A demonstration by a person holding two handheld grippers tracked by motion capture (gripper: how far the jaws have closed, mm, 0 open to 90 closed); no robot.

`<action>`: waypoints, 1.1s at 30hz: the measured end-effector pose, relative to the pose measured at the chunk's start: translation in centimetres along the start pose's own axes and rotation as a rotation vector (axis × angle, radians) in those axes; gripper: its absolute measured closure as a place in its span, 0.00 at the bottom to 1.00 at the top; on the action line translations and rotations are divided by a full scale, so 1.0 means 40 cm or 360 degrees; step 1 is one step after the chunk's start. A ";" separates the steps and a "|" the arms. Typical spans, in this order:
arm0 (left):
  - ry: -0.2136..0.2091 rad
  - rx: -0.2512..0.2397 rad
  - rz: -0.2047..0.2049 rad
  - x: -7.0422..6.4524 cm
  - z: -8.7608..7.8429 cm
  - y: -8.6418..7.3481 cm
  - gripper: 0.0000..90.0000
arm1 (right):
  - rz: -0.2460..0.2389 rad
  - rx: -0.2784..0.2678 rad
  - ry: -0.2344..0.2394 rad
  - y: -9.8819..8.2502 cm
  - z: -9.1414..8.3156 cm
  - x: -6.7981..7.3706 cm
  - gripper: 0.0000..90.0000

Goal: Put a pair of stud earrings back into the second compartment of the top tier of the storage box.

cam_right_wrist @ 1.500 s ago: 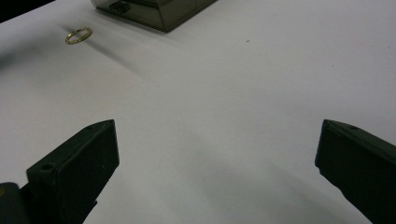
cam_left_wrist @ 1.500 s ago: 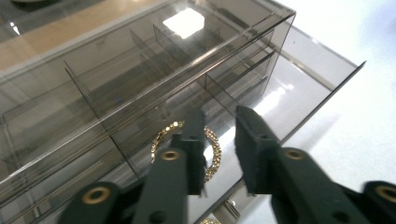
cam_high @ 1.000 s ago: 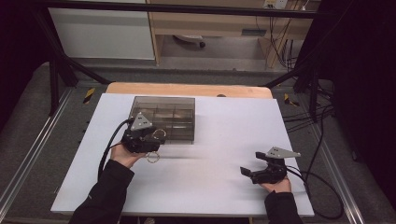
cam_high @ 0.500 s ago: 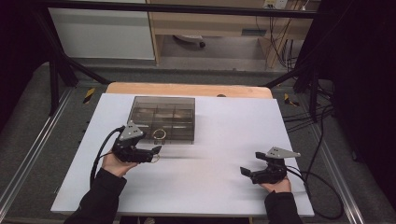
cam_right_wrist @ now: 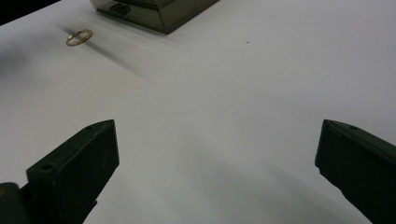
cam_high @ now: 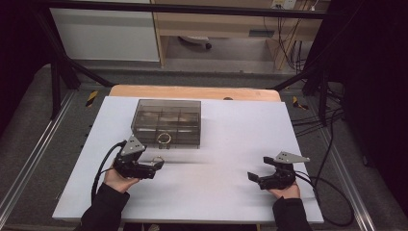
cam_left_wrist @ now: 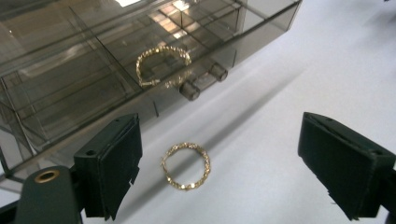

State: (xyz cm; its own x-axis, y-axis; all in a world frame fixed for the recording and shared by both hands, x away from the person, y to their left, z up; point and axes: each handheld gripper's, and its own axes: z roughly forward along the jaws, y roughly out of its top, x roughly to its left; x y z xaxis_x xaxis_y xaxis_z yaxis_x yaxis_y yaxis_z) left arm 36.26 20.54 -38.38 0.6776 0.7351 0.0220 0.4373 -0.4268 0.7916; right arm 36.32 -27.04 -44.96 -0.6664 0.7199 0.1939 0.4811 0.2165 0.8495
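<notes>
Smoked-plastic box is seen upper left with one gold ring inside, a second ring loose on the white table — unblocked — between the left gripper's just-opened, spread jaws; the right gripper is spread too.

Ahead of the left claw stands the smoky compartment box, the one tall obstacle on the bench; its front wall with two small knobs blocks any straight push forward. Between that wall and the claw's jaws, which have just been opening with nothing between the pads, lies a gold ring flat on the sheet, with bare surface on either side of it. A second ring sits inside the box. Between the left claw and the right claw the bench is open white surface. Ahead of the right claw's wide-apart jaws nothing stands until the box's near corner, well off.
</notes>
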 end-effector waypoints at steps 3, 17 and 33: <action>0.0005 0.0026 0.0007 -0.004 0.007 -0.008 0.14 | 0.0000 0.0003 0.0001 0.000 0.000 0.000 0.00; -0.0003 0.0109 -0.0015 -0.017 0.045 -0.036 0.14 | 0.0003 -0.0002 0.0002 0.000 -0.001 0.000 0.01; -0.0030 0.0203 -0.0080 -0.007 0.105 -0.055 0.32 | -0.0001 0.0000 0.0001 0.000 0.000 0.000 0.01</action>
State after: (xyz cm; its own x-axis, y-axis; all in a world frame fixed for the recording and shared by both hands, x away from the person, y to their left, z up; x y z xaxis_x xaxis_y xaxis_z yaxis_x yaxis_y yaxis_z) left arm 37.59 19.08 -42.69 0.6635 0.7476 -0.0284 0.5418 -0.4539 0.7074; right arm 36.33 -27.03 -44.95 -0.6670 0.7194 0.1939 0.4807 0.2167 0.8497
